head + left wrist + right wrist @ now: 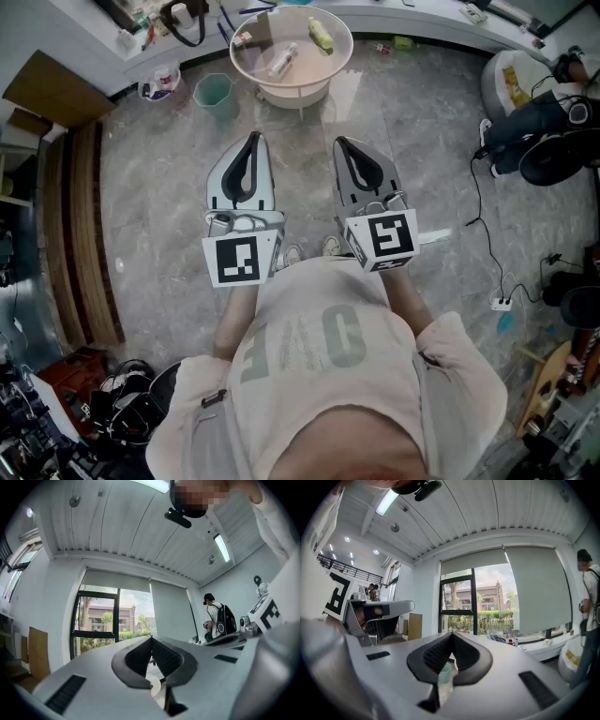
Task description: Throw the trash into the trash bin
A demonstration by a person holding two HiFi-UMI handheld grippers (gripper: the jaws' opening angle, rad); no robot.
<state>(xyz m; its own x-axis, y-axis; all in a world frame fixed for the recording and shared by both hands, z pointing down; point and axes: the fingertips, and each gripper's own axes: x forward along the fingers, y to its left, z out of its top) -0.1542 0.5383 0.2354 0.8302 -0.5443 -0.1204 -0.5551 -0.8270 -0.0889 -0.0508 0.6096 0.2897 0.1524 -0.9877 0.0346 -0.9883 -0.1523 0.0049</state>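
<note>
The only lettering I can make out is on the person's pale shirt (309, 342), at six o'clock in the head view. Big grey letters run across the chest, seen upside down. They look like O, V and E, though I cannot be sure.

The left marker cube (238, 261) on the left gripper (251, 141) and the right marker cube (386, 236) on the right gripper (339, 142) each carry a black-and-white square code pattern, with no letters or numbers.

At two o'clock a white bag (511, 80) has a yellow printed patch, too small to read. At twelve o'clock the labels on the litter (281, 61) in the round white tub (294, 92) are too blurred to read.
</note>
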